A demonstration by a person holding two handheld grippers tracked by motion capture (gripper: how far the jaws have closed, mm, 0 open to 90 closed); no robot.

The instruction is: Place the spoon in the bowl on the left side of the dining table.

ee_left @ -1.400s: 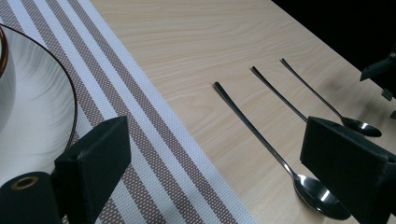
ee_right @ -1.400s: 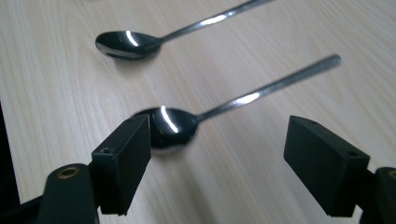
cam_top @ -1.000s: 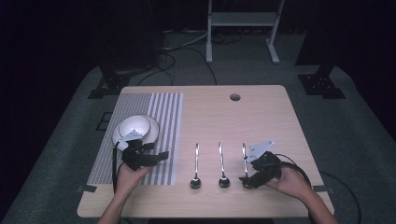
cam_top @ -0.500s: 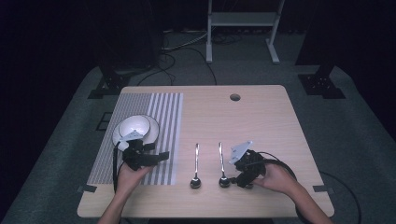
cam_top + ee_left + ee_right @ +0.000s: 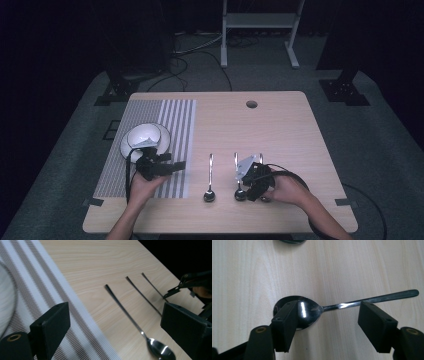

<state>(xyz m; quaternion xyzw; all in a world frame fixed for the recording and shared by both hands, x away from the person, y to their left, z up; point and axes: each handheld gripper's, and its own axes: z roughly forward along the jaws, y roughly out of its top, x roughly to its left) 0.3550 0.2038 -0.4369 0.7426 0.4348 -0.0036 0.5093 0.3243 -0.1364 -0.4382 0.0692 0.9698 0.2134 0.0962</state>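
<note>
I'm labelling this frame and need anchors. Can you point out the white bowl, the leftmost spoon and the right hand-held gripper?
white bowl (image 5: pixel 142 136): high view, on its inner wall.
leftmost spoon (image 5: pixel 209 195): high view, on its dark bowl end.
right hand-held gripper (image 5: pixel 327 326): right gripper view, midway between its open jaws, over a spoon's neck.

A wooden table (image 5: pixel 280 130) seen from above. Taking the white bowl (image 5: pixel 145 137) as landmark: it sits on a striped placemat (image 5: pixel 175 120) at the table's left side, with the left gripper (image 5: pixel 172 166) just in front of it, jaws wide apart. To the bowl's right, spoons (image 5: pixel 210 177) lie in a row near the front edge; the right gripper (image 5: pixel 250 187) crowds the rightmost ones. Beyond the bowl and spoons, the table's far half lies open, broken by one small hole (image 5: pixel 251 104).
</note>
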